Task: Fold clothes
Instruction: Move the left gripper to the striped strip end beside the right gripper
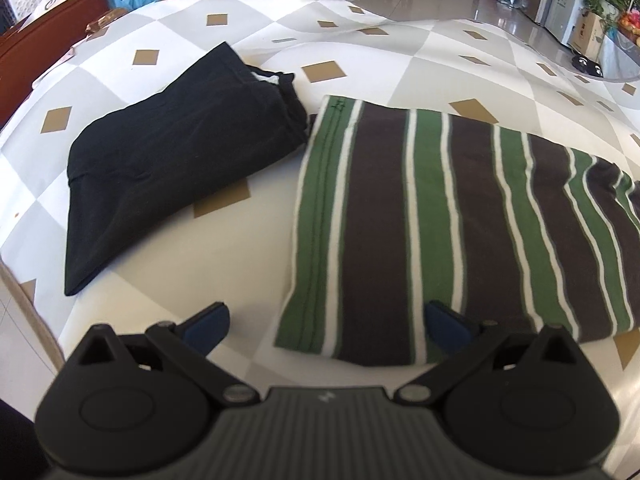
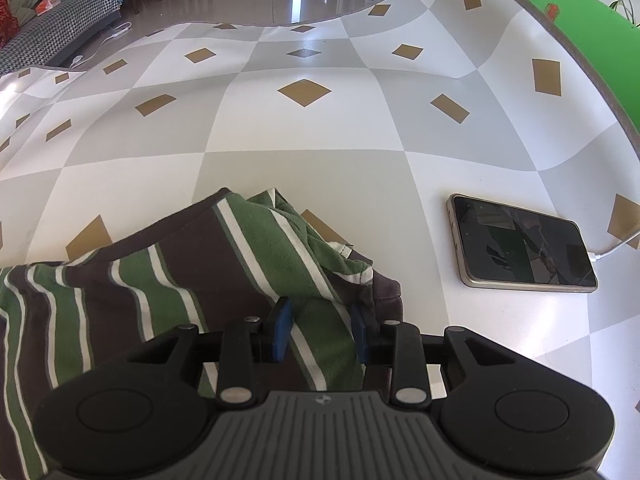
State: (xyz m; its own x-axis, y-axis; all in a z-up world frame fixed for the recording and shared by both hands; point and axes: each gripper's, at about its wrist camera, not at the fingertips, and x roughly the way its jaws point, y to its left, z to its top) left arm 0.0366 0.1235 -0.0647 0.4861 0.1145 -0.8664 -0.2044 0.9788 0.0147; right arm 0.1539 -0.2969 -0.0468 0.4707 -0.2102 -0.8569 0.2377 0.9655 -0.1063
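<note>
Two garments lie on the table, which is covered by one checked cloth (image 1: 280, 208) of white and grey squares with tan diamonds. One is a black garment (image 1: 168, 152), folded into a rough rectangle and lying to the left in the left wrist view; the other is a striped shirt (image 1: 460, 220) in green, dark brown and white, folded flat just beside it, their near corners almost touching. The left gripper (image 1: 326, 324) hovers over the near edge of the striped shirt with its two blue-tipped fingers (image 1: 208, 322) spread wide, one over bare cloth and the other over the shirt, holding nothing. In the right wrist view the same striped shirt (image 2: 180, 280) fills the lower left, its corner bunched and lifted into loose folds. The right gripper (image 2: 322, 334) has its two blue fingers (image 2: 282, 334) drawn close on either side of a band of that shirt's fabric, which runs between them; whether they press it firmly cannot be told for certain, though the fabric sits within the narrow gap. One phone (image 2: 520, 246) lies face up on the cloth to the right, well apart from the shirt, with one white cable (image 2: 616, 246) plugged into its far end.
</note>
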